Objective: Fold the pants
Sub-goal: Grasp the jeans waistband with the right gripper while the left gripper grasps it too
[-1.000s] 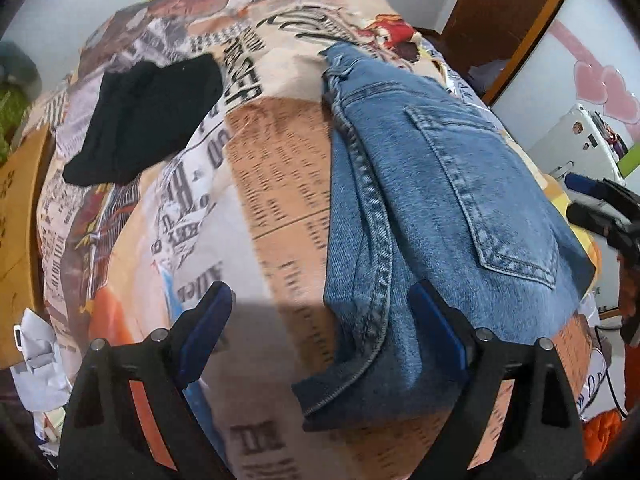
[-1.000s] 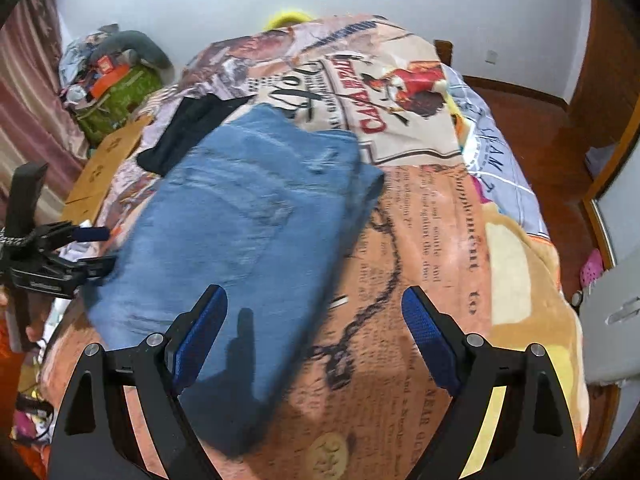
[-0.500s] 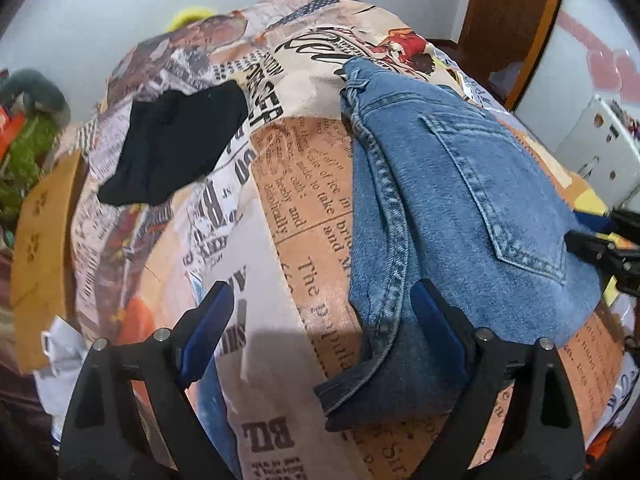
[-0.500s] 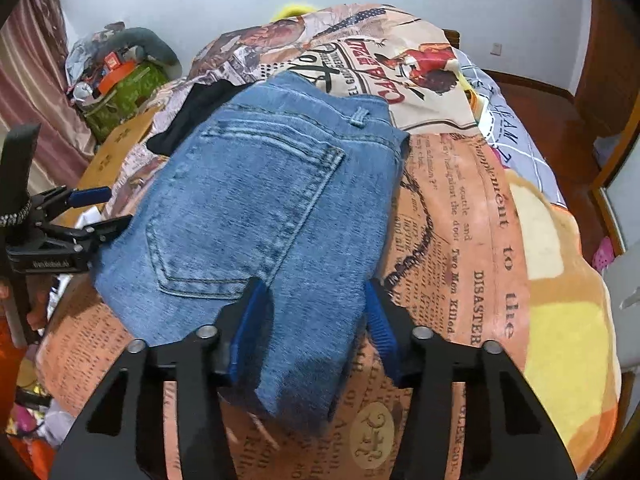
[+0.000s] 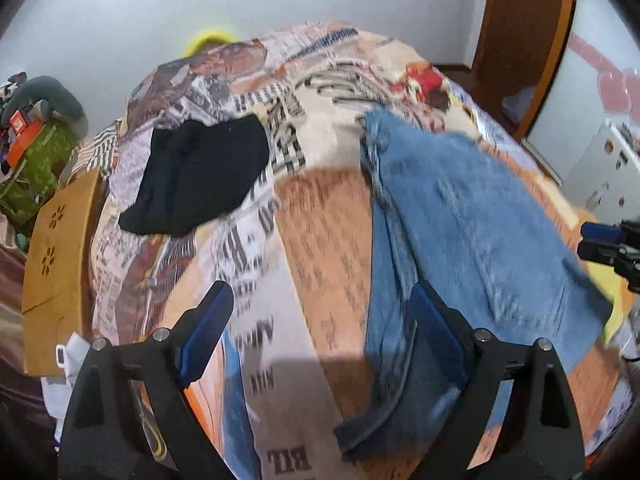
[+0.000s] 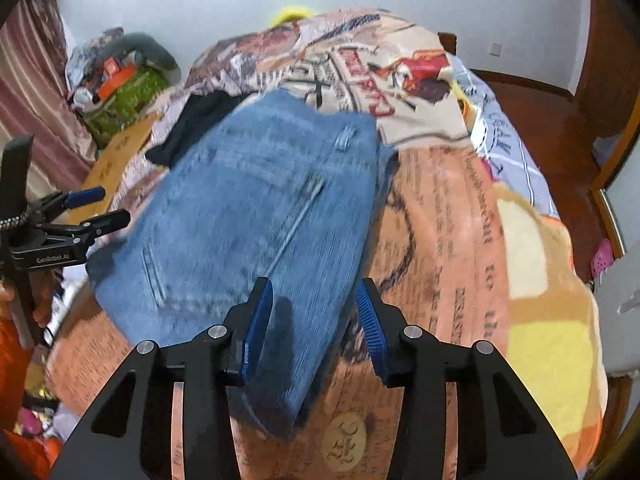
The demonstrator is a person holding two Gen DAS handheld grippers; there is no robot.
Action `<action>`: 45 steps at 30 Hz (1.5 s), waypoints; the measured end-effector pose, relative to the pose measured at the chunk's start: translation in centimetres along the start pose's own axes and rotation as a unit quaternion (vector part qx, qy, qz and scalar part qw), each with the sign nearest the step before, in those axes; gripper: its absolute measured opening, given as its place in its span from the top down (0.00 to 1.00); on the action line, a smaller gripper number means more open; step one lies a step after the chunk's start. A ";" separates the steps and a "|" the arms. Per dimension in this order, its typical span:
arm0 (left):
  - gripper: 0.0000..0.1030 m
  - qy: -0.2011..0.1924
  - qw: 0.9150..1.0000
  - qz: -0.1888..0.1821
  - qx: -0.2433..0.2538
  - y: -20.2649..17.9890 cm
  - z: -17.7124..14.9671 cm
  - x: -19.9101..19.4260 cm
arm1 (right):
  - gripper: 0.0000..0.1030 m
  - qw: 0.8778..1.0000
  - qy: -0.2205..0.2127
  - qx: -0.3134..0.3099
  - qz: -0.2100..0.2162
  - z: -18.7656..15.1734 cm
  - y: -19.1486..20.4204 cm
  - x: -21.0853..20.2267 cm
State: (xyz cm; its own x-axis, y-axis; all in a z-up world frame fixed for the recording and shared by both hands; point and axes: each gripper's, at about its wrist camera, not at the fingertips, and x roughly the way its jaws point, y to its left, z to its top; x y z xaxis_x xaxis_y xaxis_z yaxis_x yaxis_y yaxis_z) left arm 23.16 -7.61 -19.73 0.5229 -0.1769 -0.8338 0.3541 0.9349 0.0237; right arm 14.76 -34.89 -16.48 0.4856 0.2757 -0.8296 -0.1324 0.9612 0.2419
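Observation:
Folded blue jeans (image 5: 472,236) lie on the bed, back pocket up; they also show in the right wrist view (image 6: 256,216). My left gripper (image 5: 320,328) is open beside the jeans' near left edge, its right finger over the denim. My right gripper (image 6: 312,316) is partly closed, its fingers straddling the jeans' near corner with a gap still between them. Each gripper shows in the other's view: the right one (image 5: 604,240) at the far right edge, the left one (image 6: 92,212) at the left.
A black garment (image 5: 200,176) lies on the newspaper-print blanket (image 5: 320,220) left of the jeans. A wooden board (image 5: 56,240) and clutter stand off the bed's left side. A white cabinet (image 5: 604,168) and a wooden door frame are on the right.
My right gripper narrowed from wide open and moved onto the jeans' near corner. My left gripper drew back and tilted up a little, staying open.

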 end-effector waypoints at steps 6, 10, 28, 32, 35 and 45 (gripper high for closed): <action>0.10 -0.020 1.000 0.003 0.008 -0.3 5.2 1.5 | 0.55 1.000 -0.028 0.009 -0.009 3.6 -1.7 1.1; 0.09 -0.019 1.000 -0.005 0.019 -1.2 8.1 3.8 | 0.54 0.999 -0.028 0.015 -0.013 6.0 -3.0 3.1; 0.02 0.030 0.997 -0.013 0.073 -5.0 11.3 13.2 | 0.72 0.998 0.038 0.022 0.037 11.1 -5.7 13.7; 0.00 0.028 0.998 -0.002 0.063 -4.5 10.9 14.1 | 0.75 0.999 0.031 -0.005 0.012 10.7 -4.9 13.6; 0.00 0.033 0.998 -0.011 0.050 -4.0 10.8 14.6 | 0.75 1.000 0.030 0.003 0.010 10.5 -5.2 13.9; 0.02 0.002 0.999 -0.028 0.041 -3.4 10.9 10.0 | 0.71 1.000 0.006 -0.001 -0.005 10.5 -4.4 10.1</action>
State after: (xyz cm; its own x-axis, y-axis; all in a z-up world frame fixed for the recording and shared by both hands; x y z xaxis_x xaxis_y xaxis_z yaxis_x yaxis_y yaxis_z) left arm 35.61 -15.88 -22.12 0.4979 -0.2275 -0.8369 0.4448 0.8954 0.0212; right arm 29.27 -36.40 -20.65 0.4763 0.2661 -0.8380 -0.1288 0.9639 0.2329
